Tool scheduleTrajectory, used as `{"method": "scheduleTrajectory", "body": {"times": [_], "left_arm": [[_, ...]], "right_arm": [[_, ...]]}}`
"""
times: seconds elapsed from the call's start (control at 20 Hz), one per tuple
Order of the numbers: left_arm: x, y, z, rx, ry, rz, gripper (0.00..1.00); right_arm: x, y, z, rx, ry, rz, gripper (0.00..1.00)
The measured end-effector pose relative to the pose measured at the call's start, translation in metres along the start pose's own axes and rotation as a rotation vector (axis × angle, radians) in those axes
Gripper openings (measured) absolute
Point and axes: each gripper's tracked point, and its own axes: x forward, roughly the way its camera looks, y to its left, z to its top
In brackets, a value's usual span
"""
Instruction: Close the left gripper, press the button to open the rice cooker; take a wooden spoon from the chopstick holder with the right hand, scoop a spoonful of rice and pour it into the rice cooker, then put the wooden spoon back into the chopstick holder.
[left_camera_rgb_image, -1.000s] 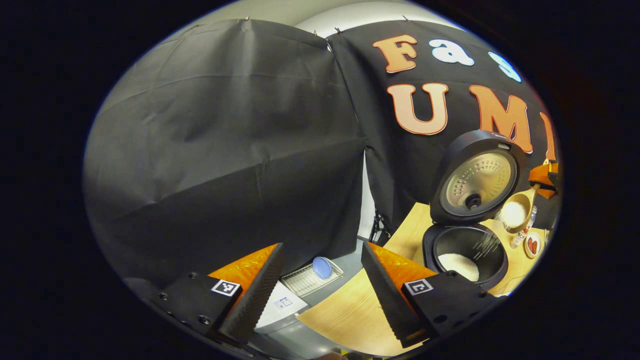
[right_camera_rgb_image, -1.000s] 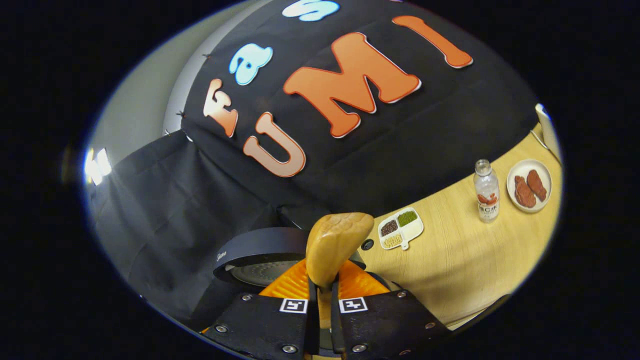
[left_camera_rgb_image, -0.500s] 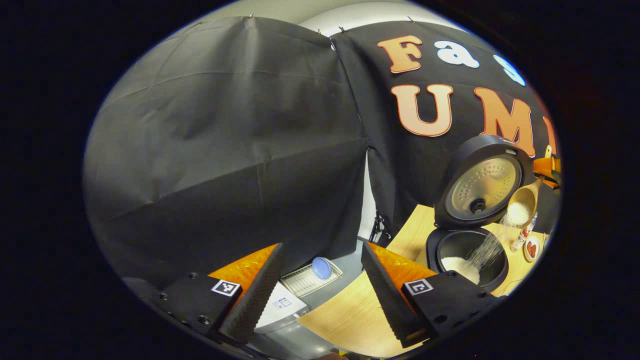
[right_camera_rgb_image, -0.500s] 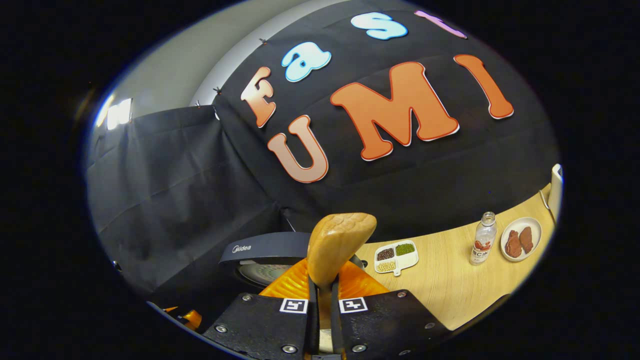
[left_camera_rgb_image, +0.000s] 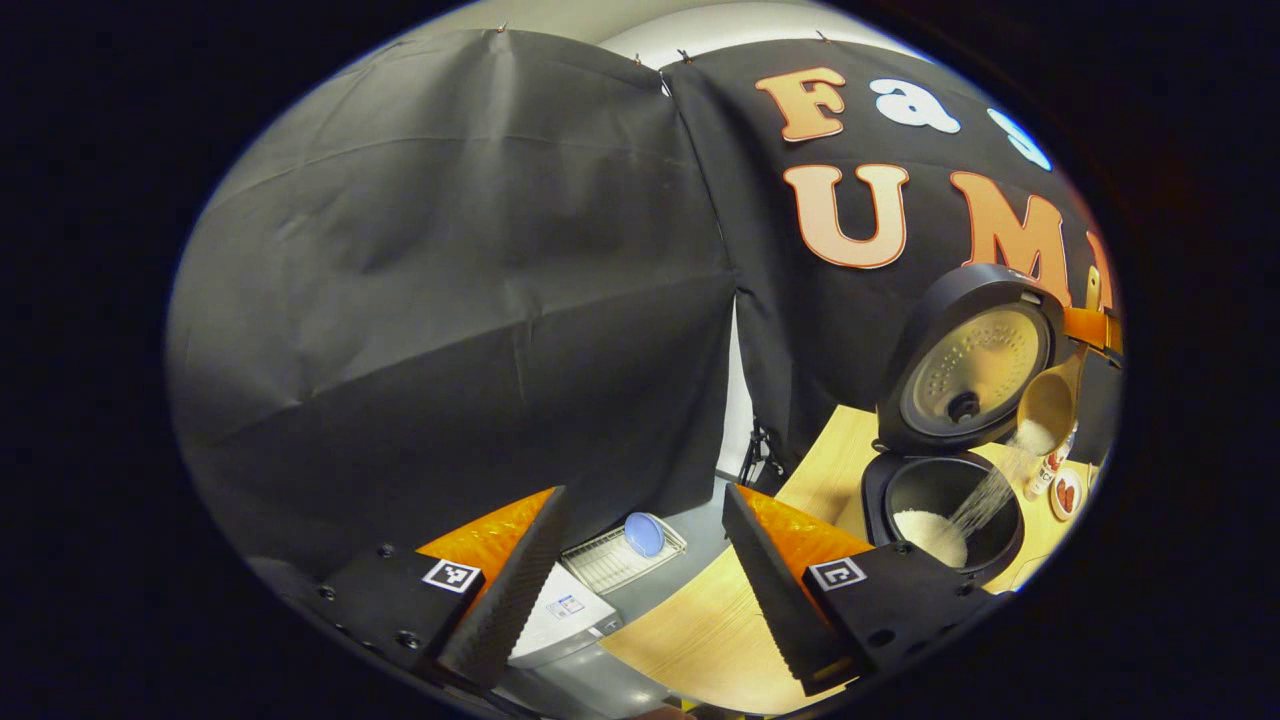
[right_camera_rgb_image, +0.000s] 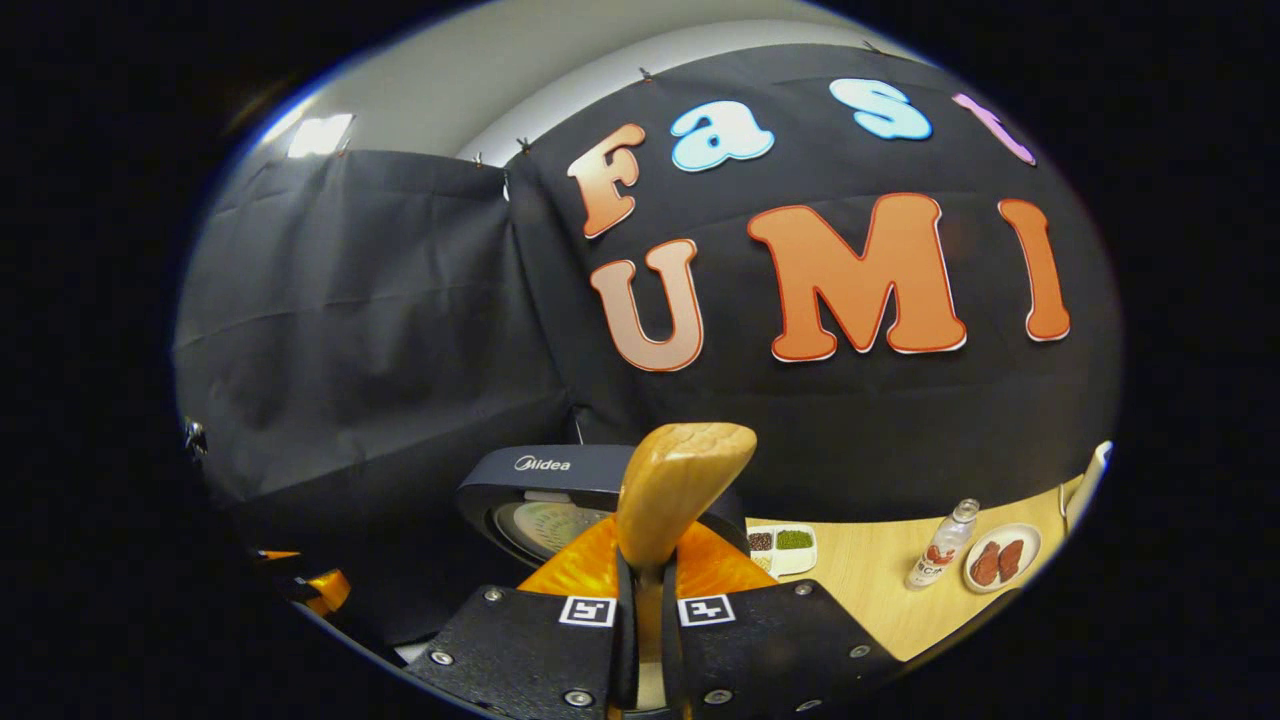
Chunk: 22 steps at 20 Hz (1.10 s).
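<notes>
In my left gripper view, the cooker (left_camera_rgb_image: 940, 505) sits on the table (left_camera_rgb_image: 700, 625) to my right, its lid (left_camera_rgb_image: 975, 365) standing open behind the pot. Rice (left_camera_rgb_image: 930, 530) lies in the pot. The spoon (left_camera_rgb_image: 1045, 405) hangs above the pot's right side, just right of the lid. A bottle (left_camera_rgb_image: 1040, 480) and plate (left_camera_rgb_image: 1065, 492) stand right of the cooker. Left of the table, lower down, a rack (left_camera_rgb_image: 615, 560) carries a dish (left_camera_rgb_image: 645, 533).

In my right gripper view, the spoon (right_camera_rgb_image: 680, 490) stands between my fingers, with the lid (right_camera_rgb_image: 555, 500) behind it on the left. On the table (right_camera_rgb_image: 880, 590) to the right lie a tray (right_camera_rgb_image: 785, 545), then the bottle (right_camera_rgb_image: 940, 560), then the plate (right_camera_rgb_image: 1000, 558) farthest right.
</notes>
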Motion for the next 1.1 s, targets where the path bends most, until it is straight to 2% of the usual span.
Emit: {"method": "scheduleTrajectory", "body": {"times": [0.35, 0.6, 0.7, 0.85, 1.0, 1.1], "left_arm": [[0.004, 0.009, 0.002, -0.001, -0.006, 0.018, 1.0], [0.0, 0.007, 0.001, 0.001, -0.005, 0.028, 1.0], [-0.004, 0.006, 0.004, 0.006, -0.013, 0.032, 1.0], [-0.01, -0.002, 0.008, 0.006, -0.023, 0.027, 1.0], [-0.018, -0.02, 0.011, -0.005, -0.018, 0.005, 1.0], [-0.024, -0.039, 0.015, 0.0, -0.024, -0.014, 1.0]], "right_arm": [[0.002, 0.032, 0.011, -0.233, -0.07, 0.047, 0.08], [0.0, 0.043, 0.015, -0.331, -0.108, 0.075, 0.07], [-0.003, 0.043, 0.016, -0.322, -0.113, 0.08, 0.07], [-0.011, 0.028, 0.019, -0.232, -0.103, 0.072, 0.07], [-0.028, -0.006, 0.019, -0.118, -0.067, 0.045, 0.07], [-0.043, -0.038, 0.019, -0.086, -0.055, 0.002, 0.07]]}}
